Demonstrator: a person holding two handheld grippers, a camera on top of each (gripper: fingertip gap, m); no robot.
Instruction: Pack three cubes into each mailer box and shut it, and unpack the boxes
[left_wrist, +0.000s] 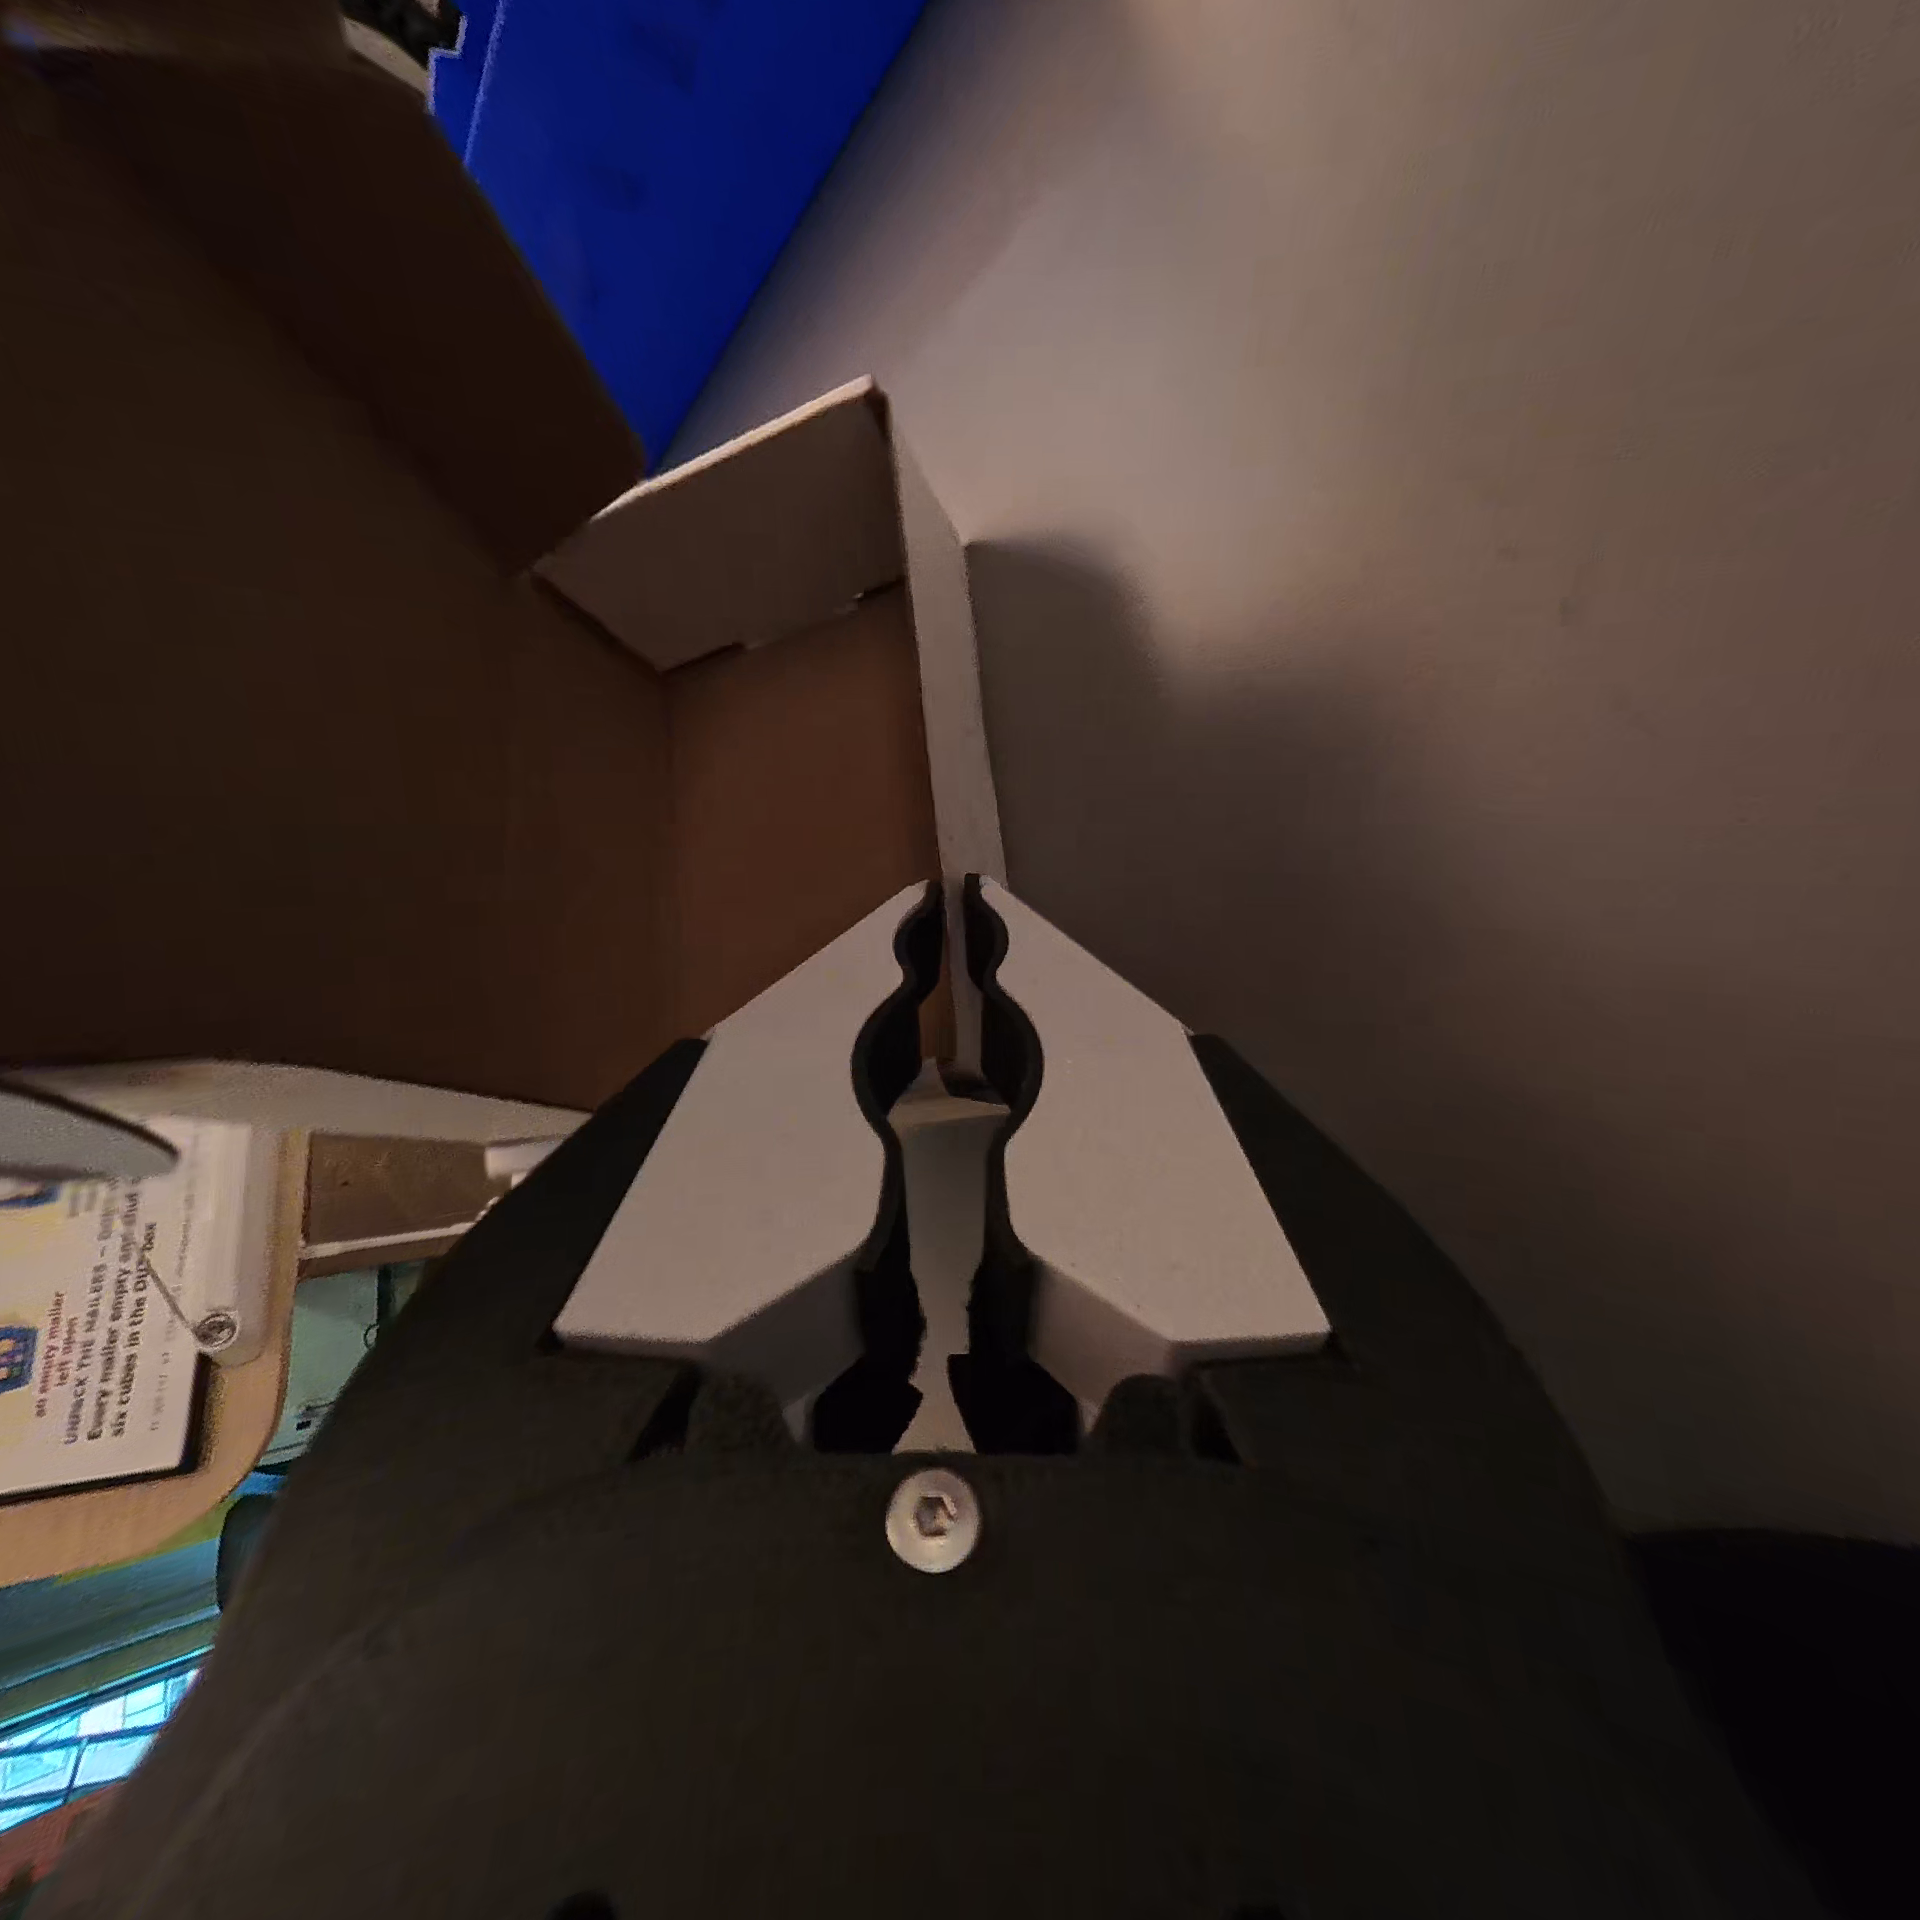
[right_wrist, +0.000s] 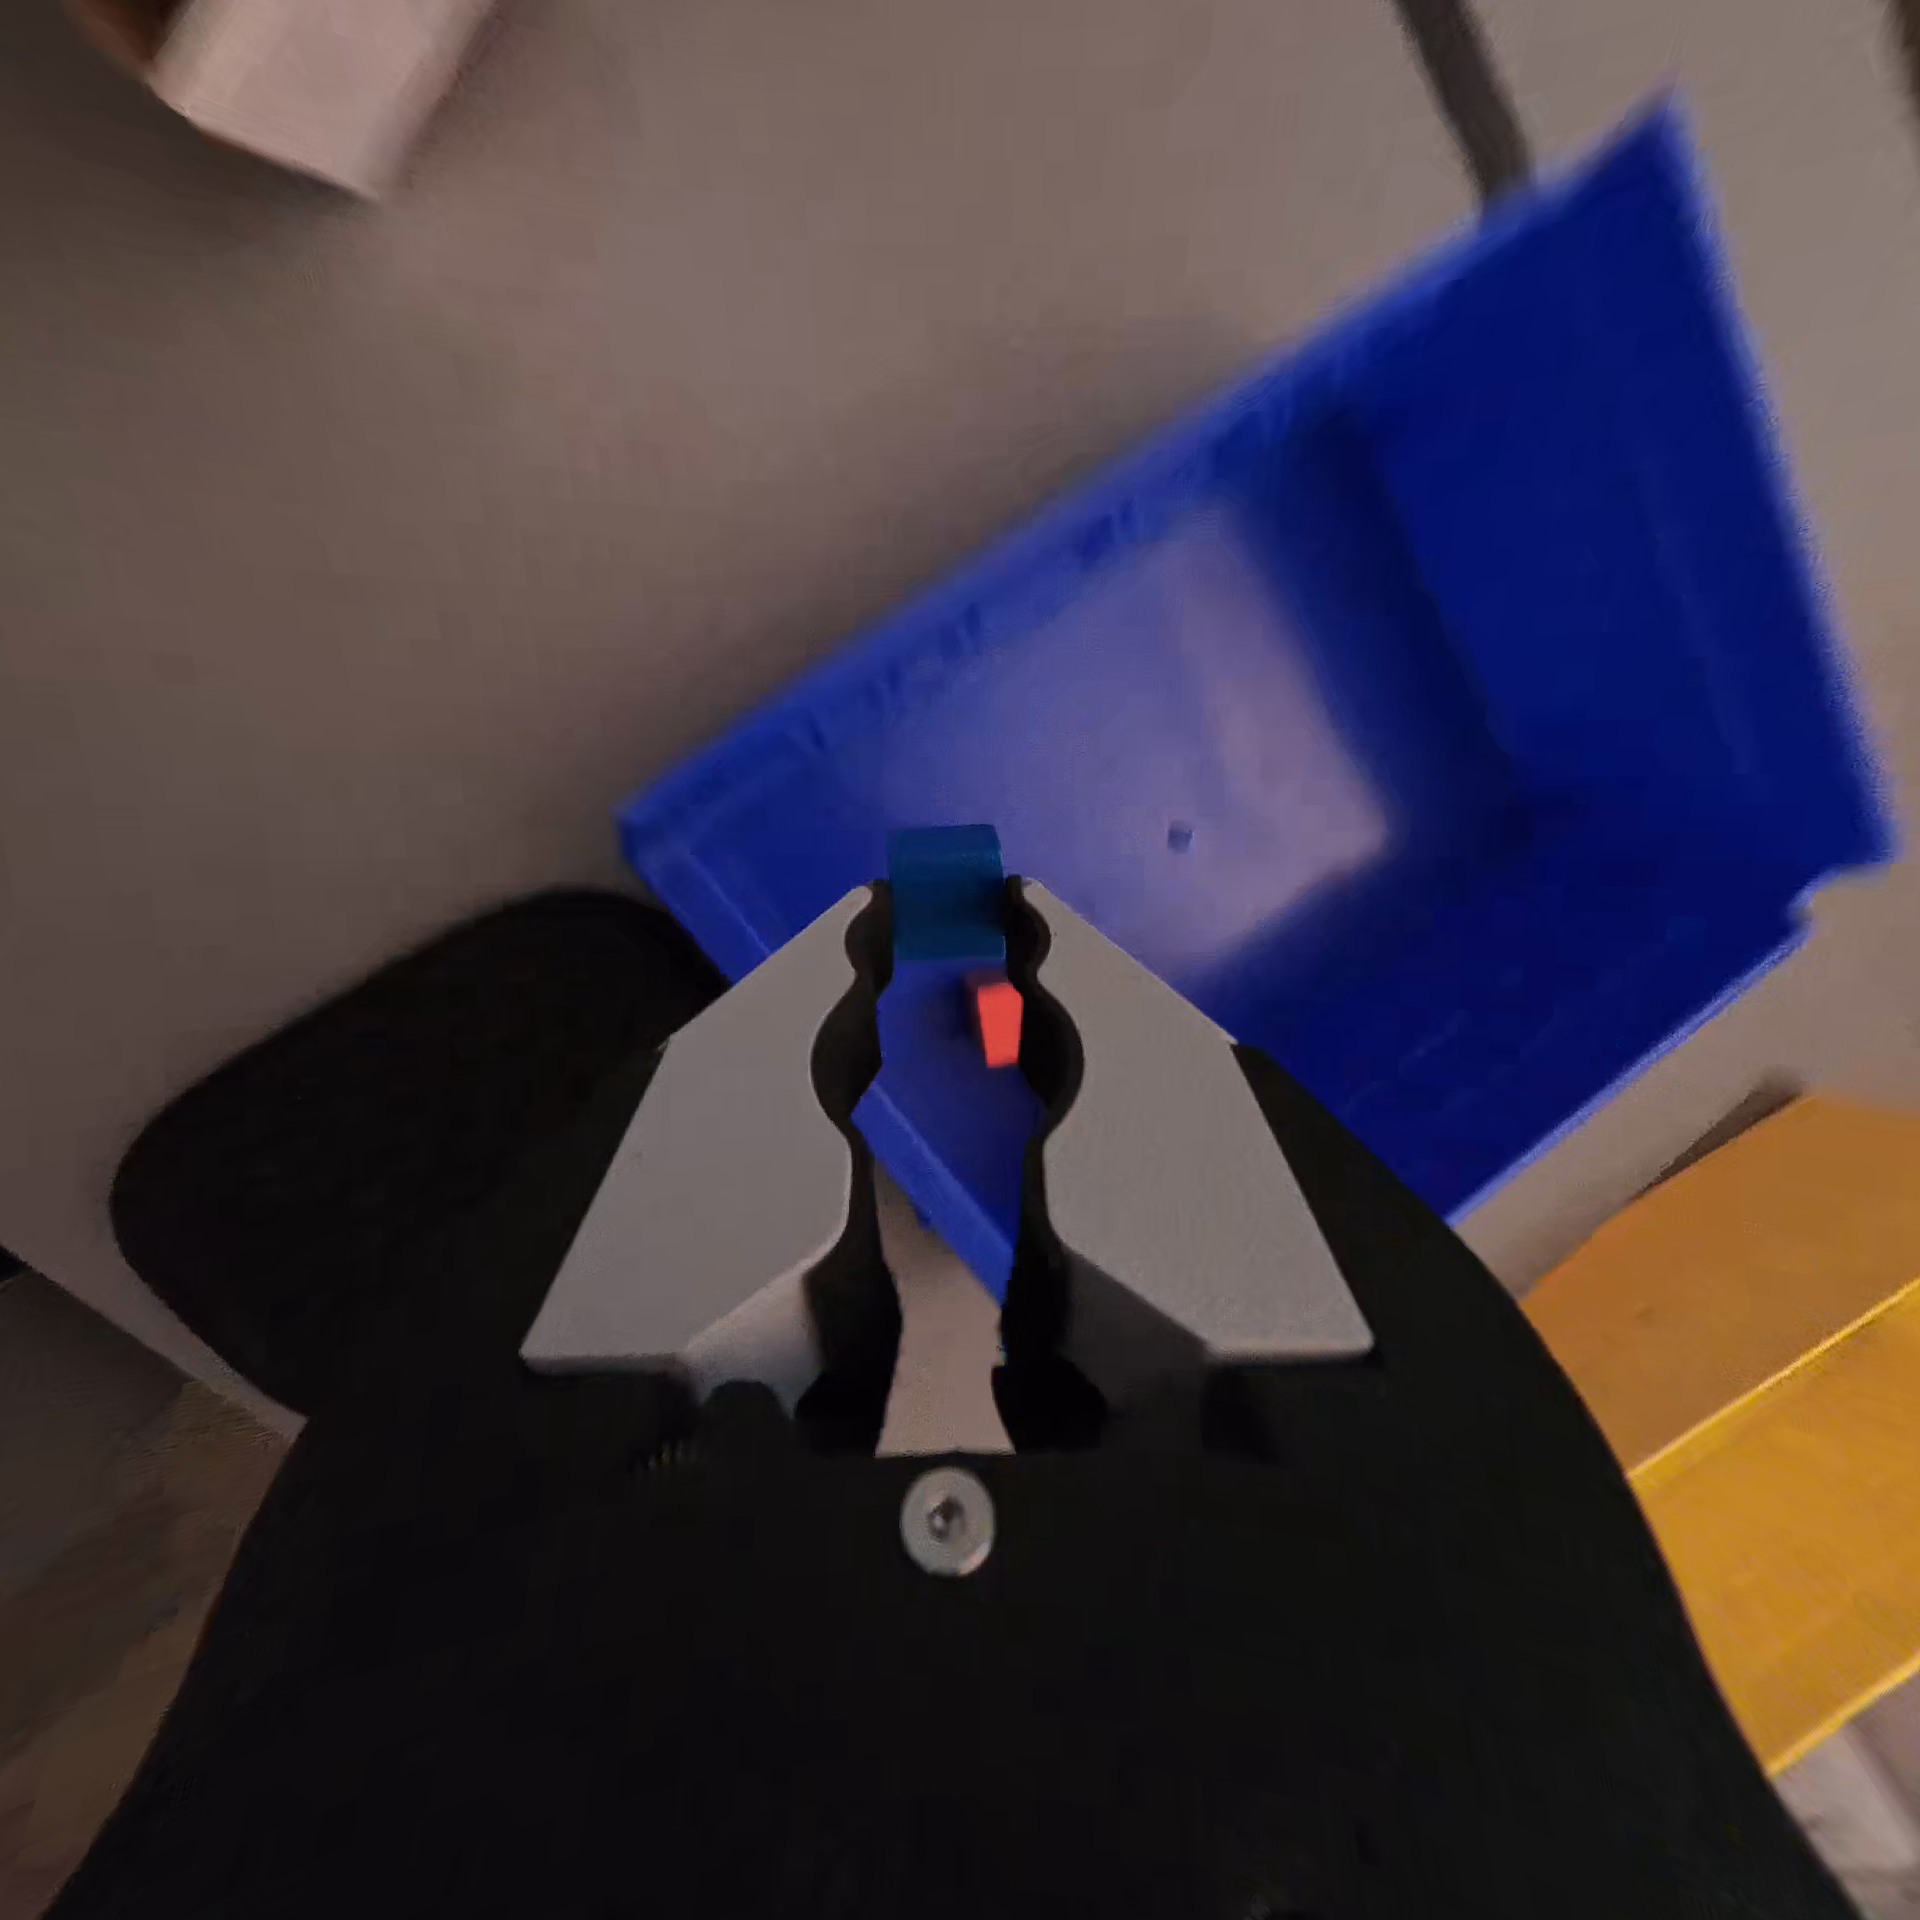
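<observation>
My left gripper (left_wrist: 954, 894) is shut on the white side wall (left_wrist: 951, 665) of an open mailer box (left_wrist: 468, 748), brown inside, with its lid flap raised at the upper left. No cube shows in the part of the box I see. My right gripper (right_wrist: 943, 894) is shut on a blue cube (right_wrist: 943, 891) and holds it above the near corner of a blue bin (right_wrist: 1351, 748). A red cube (right_wrist: 1000, 1023) lies in the bin, seen between my right fingers.
The grey table (left_wrist: 1455, 520) stretches to the right of the box. The blue bin (left_wrist: 644, 187) also shows behind the box. A yellow bin (right_wrist: 1756, 1382) stands at the right, a white box corner (right_wrist: 301, 83) at the top left. An instruction card on a wooden stand (left_wrist: 114, 1351) sits at the left.
</observation>
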